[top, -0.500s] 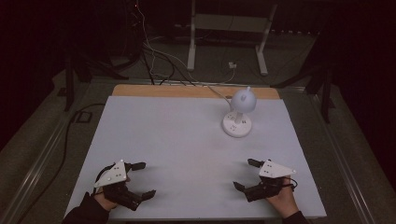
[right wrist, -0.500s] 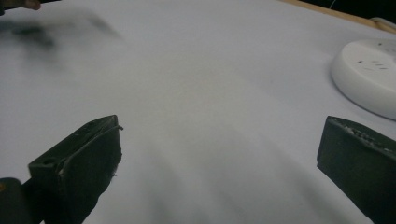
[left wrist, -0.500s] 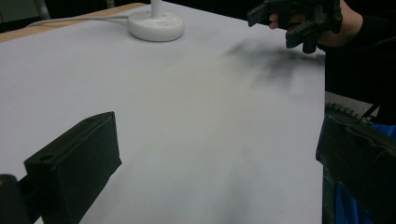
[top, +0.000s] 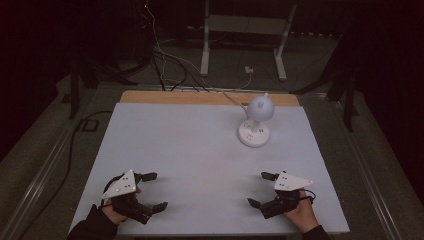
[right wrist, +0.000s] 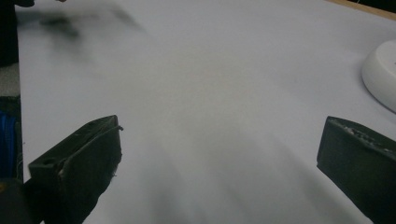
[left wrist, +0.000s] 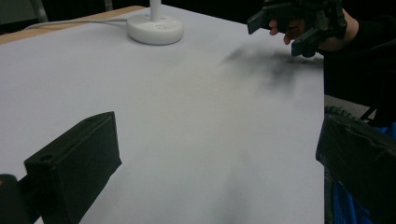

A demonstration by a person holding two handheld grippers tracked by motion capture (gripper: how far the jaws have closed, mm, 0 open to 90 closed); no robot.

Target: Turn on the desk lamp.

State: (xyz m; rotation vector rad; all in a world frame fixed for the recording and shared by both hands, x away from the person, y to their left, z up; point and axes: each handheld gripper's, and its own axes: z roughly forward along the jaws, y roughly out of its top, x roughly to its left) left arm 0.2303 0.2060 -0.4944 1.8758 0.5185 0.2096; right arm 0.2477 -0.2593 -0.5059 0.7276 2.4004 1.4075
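Note:
A small white desk lamp (top: 255, 124) with a round head and a disc base stands at the table's far right; its base (left wrist: 155, 29) appears at the top of the left gripper view and its edge (right wrist: 380, 79) at the right of the right gripper view. My left gripper (top: 156, 191) rests low near the front left edge, open, nothing between its jaws (left wrist: 215, 154). My right gripper (top: 257, 189) sits near the front right, also open and empty (right wrist: 219, 158). It shows far off in the left gripper view (left wrist: 275, 35), held in a hand.
The table (top: 200, 150) is covered by a pale sheet with a wooden strip (top: 175, 97) along the far edge. The lamp's cord (top: 227, 97) runs off the back. Cables and a metal stand (top: 245, 30) lie on the dark floor beyond.

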